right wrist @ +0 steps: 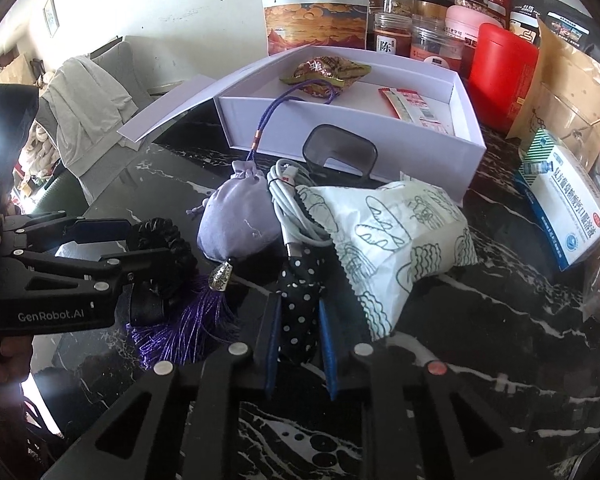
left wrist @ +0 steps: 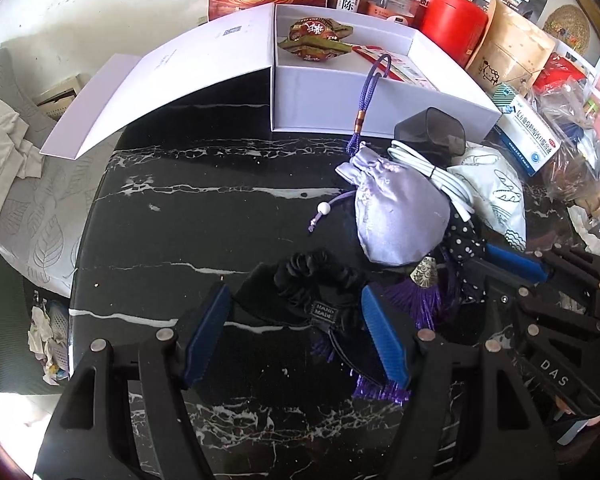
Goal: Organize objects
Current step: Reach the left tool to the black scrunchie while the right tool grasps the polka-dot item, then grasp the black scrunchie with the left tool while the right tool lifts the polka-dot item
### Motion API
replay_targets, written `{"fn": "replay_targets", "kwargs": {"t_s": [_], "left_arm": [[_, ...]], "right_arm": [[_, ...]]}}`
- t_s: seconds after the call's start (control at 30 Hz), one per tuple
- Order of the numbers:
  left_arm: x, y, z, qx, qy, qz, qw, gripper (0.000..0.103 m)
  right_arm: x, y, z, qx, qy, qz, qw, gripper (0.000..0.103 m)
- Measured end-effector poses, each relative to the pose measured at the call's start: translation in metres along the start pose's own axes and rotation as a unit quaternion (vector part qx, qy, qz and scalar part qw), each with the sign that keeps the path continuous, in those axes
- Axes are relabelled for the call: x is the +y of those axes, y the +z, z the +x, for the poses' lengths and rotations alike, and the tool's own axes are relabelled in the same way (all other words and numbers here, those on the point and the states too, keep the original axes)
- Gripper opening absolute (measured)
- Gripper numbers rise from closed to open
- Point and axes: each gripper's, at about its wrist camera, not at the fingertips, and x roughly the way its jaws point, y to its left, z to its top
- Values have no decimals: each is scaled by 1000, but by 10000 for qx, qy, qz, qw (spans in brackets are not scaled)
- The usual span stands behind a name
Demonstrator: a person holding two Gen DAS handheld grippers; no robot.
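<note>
Clearly, black scrunchie [left wrist: 320, 280] label [left wrist: 325, 312] reads "HAND MADE".

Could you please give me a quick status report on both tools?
Left tool open, straddling black scrunchie. Right tool shut on polka-dot pouch. White cable lies over pouch's far end.

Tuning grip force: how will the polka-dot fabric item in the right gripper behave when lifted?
Likely floppy: the polka-dot fabric item looks like soft cloth pinched between the right gripper pads. Probably light. Its far end lies under the white cable, so lifting may drag that along.
</note>
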Motion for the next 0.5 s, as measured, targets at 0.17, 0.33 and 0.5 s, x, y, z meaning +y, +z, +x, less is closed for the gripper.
{"fn": "replay_targets", "kwargs": {"t_s": [0.17,0.33,0.5], "left_arm": [[5,-5,-1,-219,76,29,9997,40],[4,-12,-12,-296,154,229,9992,14],[9,-22,-20,-240,35,220,9995,11]], "right_arm": [[-3,-9,-7,-6,-38,31,10000,14],[-4,-22,-17,-16,-118,19,9999,14],[-4,-35,-25,-28,-115,39,9999,14]]}}
